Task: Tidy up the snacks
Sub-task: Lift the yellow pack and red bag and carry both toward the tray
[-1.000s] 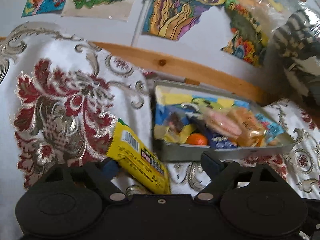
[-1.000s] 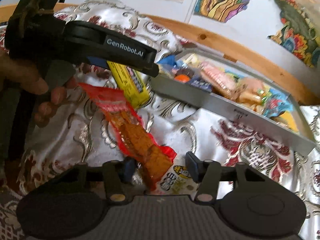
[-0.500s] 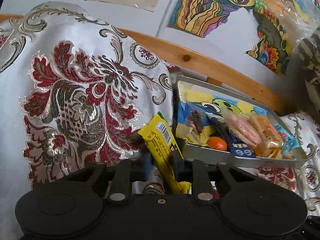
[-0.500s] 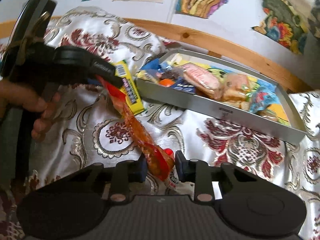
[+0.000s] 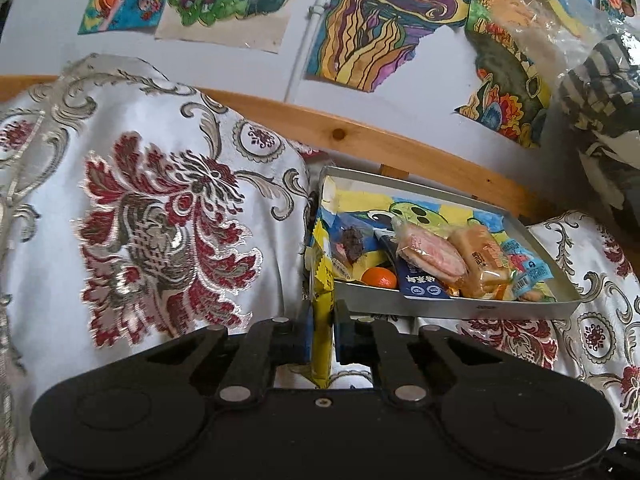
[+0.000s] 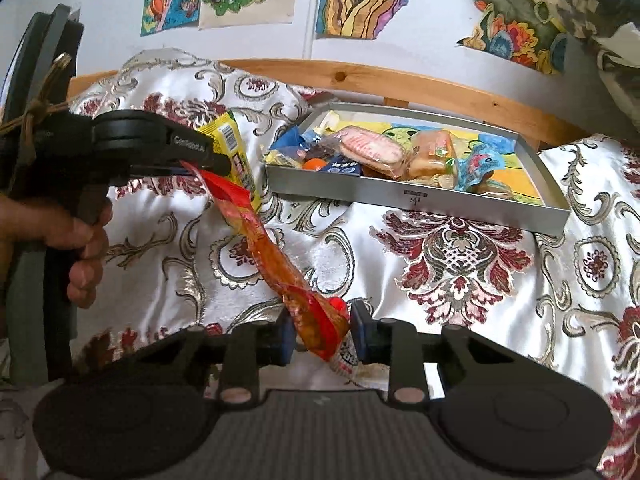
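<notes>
- Left gripper: jaws were closed on the yellow snack packet, pinched edge-on near its lower end; the packet stood upright just beside the near left corner of the grey tray.
- Right gripper: jaws were closed on the red snack packet, taken near one end, its length trailing over the patterned cloth.
- Handling, as judged: both packets looked light, thin and crinkly, with slick film likely to slip; a hold across the flat sealed end seemed safest.
- The red packet appeared limp and would sag when lifted.
- The tray was already crowded with wrapped snacks.
</notes>
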Motion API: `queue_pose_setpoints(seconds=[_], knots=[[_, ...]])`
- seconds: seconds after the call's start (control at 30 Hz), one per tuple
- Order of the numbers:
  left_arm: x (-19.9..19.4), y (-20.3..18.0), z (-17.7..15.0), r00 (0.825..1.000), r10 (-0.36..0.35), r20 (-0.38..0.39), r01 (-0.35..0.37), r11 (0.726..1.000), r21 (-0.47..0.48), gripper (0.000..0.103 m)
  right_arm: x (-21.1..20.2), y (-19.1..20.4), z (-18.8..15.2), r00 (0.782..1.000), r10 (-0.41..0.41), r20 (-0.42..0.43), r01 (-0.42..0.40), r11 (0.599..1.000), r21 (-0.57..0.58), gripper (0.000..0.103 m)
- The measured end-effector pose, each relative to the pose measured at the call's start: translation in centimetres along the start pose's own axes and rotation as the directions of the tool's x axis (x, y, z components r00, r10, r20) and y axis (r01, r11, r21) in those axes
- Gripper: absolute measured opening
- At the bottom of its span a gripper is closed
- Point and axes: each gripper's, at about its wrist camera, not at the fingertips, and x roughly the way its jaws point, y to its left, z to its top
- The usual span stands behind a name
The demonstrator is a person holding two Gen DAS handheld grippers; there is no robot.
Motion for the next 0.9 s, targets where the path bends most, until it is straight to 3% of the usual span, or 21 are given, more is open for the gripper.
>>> queue_pose_setpoints(seconds=[0.13,0.4,0.47,0.57,0.73,0.9], knots=[[-1.9,-0.6,-0.1,1.000,0.000,0.003,0.000,1.000,0.005,0.010,-1.3,-0.2,-0.4,1.000,0.002,0.016,-0.002,1.000,0.024,0.031],[-5.0,-1.2,-0.8,0.998,-0.002,-0.063,0.002,1.000,-0.001,0.010,-3.2,-1.1,-1.7,0.999,0.032,0.015,-0.033,0.995,0.096,0.032],[-6.1,-1.0,-0.9,0.998,0.001,-0.063,-0.002,1.000,-0.011,0.010,-3.4,-1.5,-1.9,0.999,0.037,0.023,-0.040,0.990,0.131,0.021],[-7.1,-0.9,-1.1,0.997,0.013,-0.076,-0.013,1.000,-0.004,0.010,-3.4,-2.7,-1.8,1.000,0.021,0.021,-0.024,0.981,0.192,0.019],[-7.6,-0.3,-1.7,0.994,0.030,-0.105,-0.031,1.000,-0.002,0.010,-3.2,-4.3,-2.1,1.000,0.017,0.014,-0.020,0.966,0.256,0.016],[-6.6,-0.5,-2.4,0.993,0.004,-0.122,-0.001,1.000,0.024,0.010,-2.8,-4.2,-2.4,1.000,0.016,0.008,-0.017,0.968,0.252,0.016]])
